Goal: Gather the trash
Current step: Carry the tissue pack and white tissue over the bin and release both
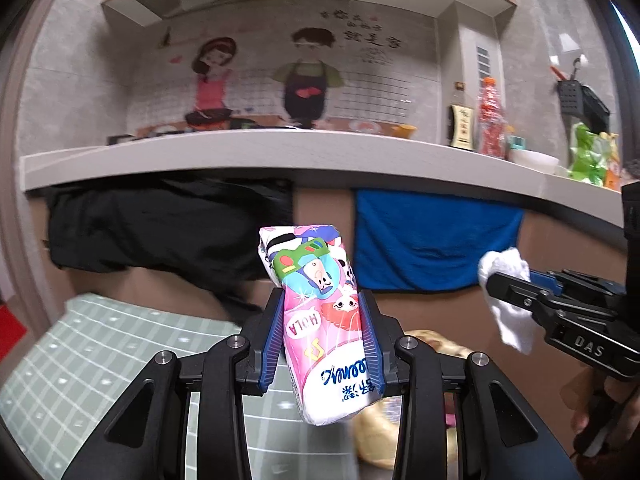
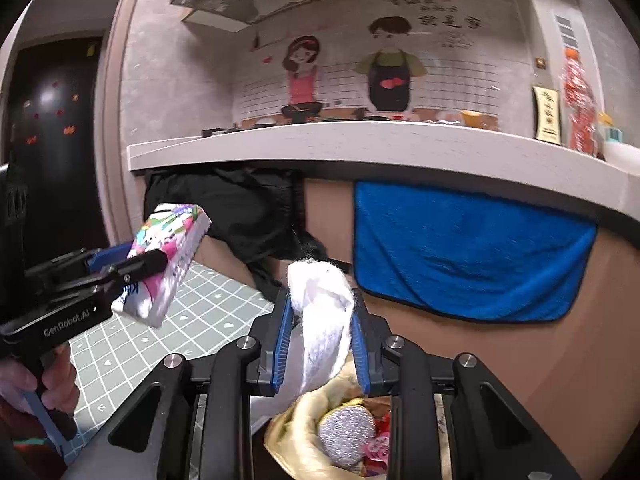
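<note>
Left gripper clamps a cartoon-printed tissue pack; right gripper pinches a white tissue wad, directly above the yellow-lined trash bag. Centre each load over the bag's mouth before releasing.

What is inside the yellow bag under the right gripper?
The yellow bag holds a silvery round piece and pink-red wrappers. Anything deeper is hidden by the right gripper and its white tissue.

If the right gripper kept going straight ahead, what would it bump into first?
Probably the blue towel hanging under the white countertop, though depth is unclear. The right gripper holds white crumpled tissue.
</note>
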### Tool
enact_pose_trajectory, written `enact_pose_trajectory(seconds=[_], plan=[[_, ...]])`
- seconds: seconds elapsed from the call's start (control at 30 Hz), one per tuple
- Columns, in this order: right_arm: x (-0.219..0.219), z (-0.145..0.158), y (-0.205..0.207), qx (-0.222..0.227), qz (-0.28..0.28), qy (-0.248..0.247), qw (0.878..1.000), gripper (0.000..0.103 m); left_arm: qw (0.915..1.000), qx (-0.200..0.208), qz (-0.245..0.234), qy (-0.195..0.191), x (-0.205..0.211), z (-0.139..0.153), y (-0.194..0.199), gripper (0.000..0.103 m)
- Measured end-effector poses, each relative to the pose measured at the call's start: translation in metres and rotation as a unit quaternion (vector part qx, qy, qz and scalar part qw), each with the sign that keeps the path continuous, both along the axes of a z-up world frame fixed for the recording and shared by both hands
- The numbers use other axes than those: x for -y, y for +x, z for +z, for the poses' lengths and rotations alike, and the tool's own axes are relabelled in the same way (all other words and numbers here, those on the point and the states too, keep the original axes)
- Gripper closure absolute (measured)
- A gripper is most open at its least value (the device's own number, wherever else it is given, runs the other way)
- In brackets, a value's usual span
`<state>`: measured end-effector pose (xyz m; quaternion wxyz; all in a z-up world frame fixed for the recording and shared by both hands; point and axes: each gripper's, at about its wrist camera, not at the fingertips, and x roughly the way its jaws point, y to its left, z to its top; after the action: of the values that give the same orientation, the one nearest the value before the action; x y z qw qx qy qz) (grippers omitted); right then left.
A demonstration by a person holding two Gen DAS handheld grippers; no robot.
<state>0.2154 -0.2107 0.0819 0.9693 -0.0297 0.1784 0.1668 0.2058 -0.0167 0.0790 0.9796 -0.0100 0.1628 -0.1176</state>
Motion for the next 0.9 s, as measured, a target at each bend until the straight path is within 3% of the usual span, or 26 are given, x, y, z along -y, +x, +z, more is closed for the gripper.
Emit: enact_pose_trajectory(seconds=[0.3,0.9], plan=[[0.040,-0.015,0.006,-0.014,-0.036,0.008,0.999,0.077,0.9971,-0.037,-0.065,-0.010,0.055,-0.026,0.026,0.066],[0.064,-0.059,0.036,-0.065,-0.058,0.026,0.996,0.077,0.9916,-0.100,-0.083,-0.008,0.078,-0.076,0.062,0.066]])
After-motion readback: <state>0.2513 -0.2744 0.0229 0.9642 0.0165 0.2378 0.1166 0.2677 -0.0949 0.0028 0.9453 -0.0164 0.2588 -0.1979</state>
